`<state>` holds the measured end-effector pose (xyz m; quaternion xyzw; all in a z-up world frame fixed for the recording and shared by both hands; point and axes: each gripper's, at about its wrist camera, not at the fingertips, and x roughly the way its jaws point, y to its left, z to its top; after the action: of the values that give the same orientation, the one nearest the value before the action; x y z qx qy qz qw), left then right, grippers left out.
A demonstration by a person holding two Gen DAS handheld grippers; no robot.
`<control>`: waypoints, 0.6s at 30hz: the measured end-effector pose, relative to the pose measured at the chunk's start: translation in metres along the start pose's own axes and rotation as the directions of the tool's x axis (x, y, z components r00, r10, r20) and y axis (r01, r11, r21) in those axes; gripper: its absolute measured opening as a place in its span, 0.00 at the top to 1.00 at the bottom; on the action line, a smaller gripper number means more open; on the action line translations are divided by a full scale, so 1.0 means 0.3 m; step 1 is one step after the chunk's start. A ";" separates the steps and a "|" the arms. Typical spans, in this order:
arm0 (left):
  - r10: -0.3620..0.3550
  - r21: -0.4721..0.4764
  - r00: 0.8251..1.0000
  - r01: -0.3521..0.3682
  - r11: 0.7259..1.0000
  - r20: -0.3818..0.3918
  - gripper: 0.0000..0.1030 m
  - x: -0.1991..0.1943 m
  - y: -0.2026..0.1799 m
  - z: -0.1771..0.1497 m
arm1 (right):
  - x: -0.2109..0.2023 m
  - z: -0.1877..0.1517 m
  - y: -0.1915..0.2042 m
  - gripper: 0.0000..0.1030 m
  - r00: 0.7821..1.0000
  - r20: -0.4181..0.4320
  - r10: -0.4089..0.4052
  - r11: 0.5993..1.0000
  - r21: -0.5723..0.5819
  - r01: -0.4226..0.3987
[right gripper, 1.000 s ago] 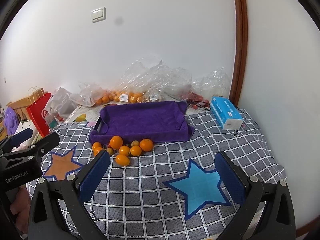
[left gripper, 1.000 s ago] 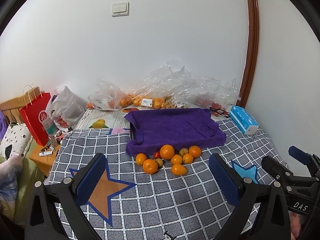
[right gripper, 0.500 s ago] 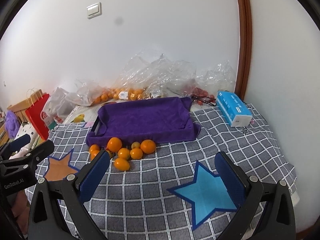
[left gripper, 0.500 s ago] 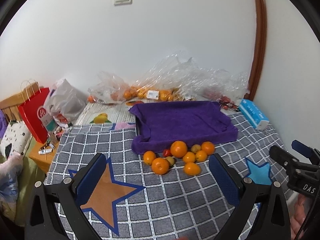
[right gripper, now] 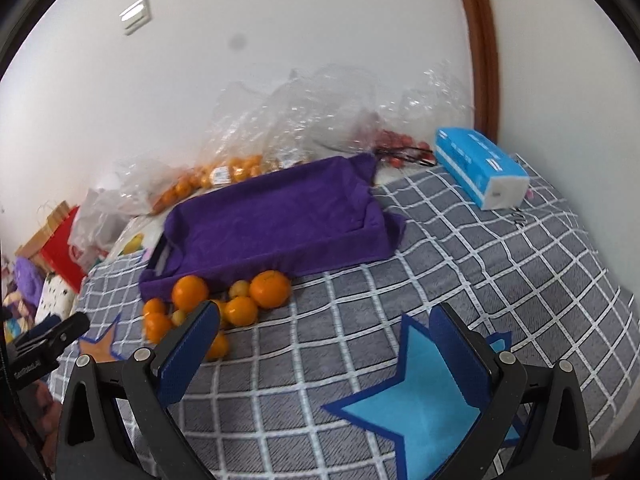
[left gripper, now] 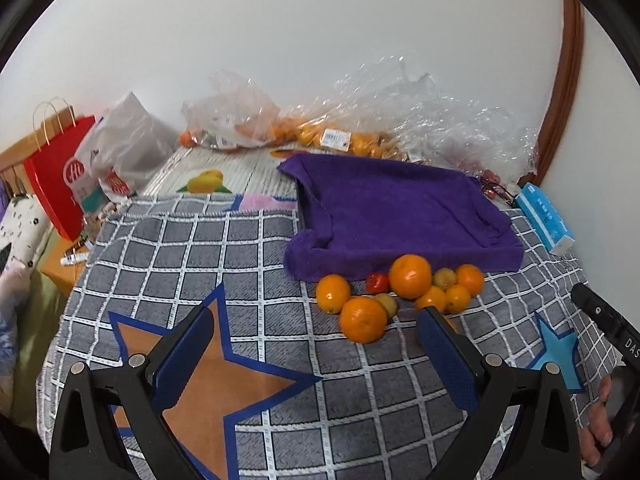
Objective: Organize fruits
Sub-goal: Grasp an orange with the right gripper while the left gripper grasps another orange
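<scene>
A pile of loose fruit lies on the grey checked blanket, right in front of a tray draped in a purple towel (left gripper: 400,208) (right gripper: 276,220). It holds several oranges (left gripper: 362,319) (right gripper: 271,289), two small yellowish fruits and one small red fruit (left gripper: 377,282). My left gripper (left gripper: 316,336) is open with nothing between its pads, a short way in front of the pile. My right gripper (right gripper: 324,332) is open too, to the right of the pile; its left finger (right gripper: 188,352) covers part of one orange.
Clear plastic bags (left gripper: 360,120) with more oranges lie along the wall behind the tray. A blue tissue pack (right gripper: 480,166) sits at the right. A red paper bag (left gripper: 56,176) and a grey bag stand at the blanket's left edge.
Both grippers have moved forward and down toward the fruit pile, which now looks larger. Both stayed open. The fruit and tray have not moved.
</scene>
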<state>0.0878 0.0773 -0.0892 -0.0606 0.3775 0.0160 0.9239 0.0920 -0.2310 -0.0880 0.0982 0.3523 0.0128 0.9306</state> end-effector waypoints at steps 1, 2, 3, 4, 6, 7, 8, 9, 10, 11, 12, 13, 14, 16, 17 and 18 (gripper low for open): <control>0.002 -0.004 1.000 -0.002 1.000 -0.005 0.02 0.011 0.006 0.001 | 0.010 -0.003 -0.010 0.00 1.000 0.022 0.003 1.000 -0.010 -0.003; 0.006 -0.007 1.000 -0.006 1.000 -0.011 0.02 0.024 0.015 0.000 | 0.019 -0.006 -0.015 0.00 0.999 0.032 0.008 1.000 -0.017 -0.008; 0.010 -0.007 1.000 -0.010 1.000 -0.019 0.02 0.038 0.025 0.001 | 0.028 -0.006 -0.018 0.00 0.999 0.033 0.007 1.000 -0.019 -0.007; 0.009 -0.010 1.000 -0.009 1.000 -0.024 0.04 0.049 0.035 0.002 | 0.043 -0.005 -0.020 0.00 1.000 0.031 -0.001 1.000 -0.023 0.002; 0.000 -0.016 0.999 0.000 1.000 -0.035 0.06 0.071 0.059 0.003 | 0.069 -0.003 -0.013 0.00 1.000 0.016 -0.024 0.999 -0.043 0.024; 0.000 -0.018 0.999 0.000 1.000 -0.037 0.06 0.078 0.069 0.002 | 0.089 0.000 -0.004 0.00 0.999 -0.006 -0.039 0.997 -0.062 0.039; -0.001 -0.018 0.999 0.000 1.000 -0.036 0.06 0.086 0.082 -0.001 | 0.109 0.000 0.004 0.00 0.998 -0.030 -0.053 0.996 -0.075 0.050; 0.000 -0.017 0.999 0.000 1.000 -0.037 0.06 0.093 0.089 -0.001 | 0.119 -0.002 0.005 0.00 0.998 -0.040 -0.052 0.996 -0.079 0.049; 0.000 -0.016 0.999 -0.001 1.000 -0.043 0.06 0.102 0.100 -0.003 | 0.131 -0.008 0.011 0.00 0.998 -0.047 -0.041 0.996 -0.083 0.037; -0.001 -0.017 0.999 0.000 1.000 -0.053 0.06 0.110 0.109 -0.004 | 0.138 -0.012 0.017 0.01 0.998 -0.050 -0.031 0.996 -0.087 0.026; -0.004 -0.021 0.998 0.003 1.000 -0.058 0.06 0.116 0.117 -0.004 | 0.144 -0.017 0.023 0.03 0.998 -0.053 -0.023 0.996 -0.093 0.018; -0.007 -0.029 0.998 0.005 1.000 -0.061 0.06 0.122 0.127 -0.006 | 0.156 -0.023 0.036 0.05 0.998 -0.065 -0.007 0.994 -0.106 0.000; -0.009 -0.039 0.998 0.007 0.999 -0.063 0.06 0.129 0.140 -0.010 | 0.167 -0.027 0.047 0.10 0.997 -0.078 0.006 0.994 -0.113 -0.015; -0.009 -0.051 0.997 0.006 0.999 -0.070 0.06 0.144 0.156 -0.012 | 0.193 -0.035 0.074 0.16 0.995 -0.102 0.017 0.991 -0.128 -0.030; -0.006 -0.056 0.997 0.001 0.998 -0.078 0.06 0.154 0.165 -0.015 | 0.209 -0.038 0.091 0.18 0.994 -0.106 0.009 0.990 -0.142 -0.024; -0.006 -0.058 0.997 0.001 0.998 -0.081 0.07 0.162 0.170 -0.018 | 0.221 -0.038 0.104 0.20 0.994 -0.107 0.002 0.988 -0.152 -0.018</control>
<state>0.1151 0.1265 -0.1321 -0.0885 0.4141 0.0229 0.9056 0.1357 -0.1923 -0.1335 0.0274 0.3990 0.0497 0.9152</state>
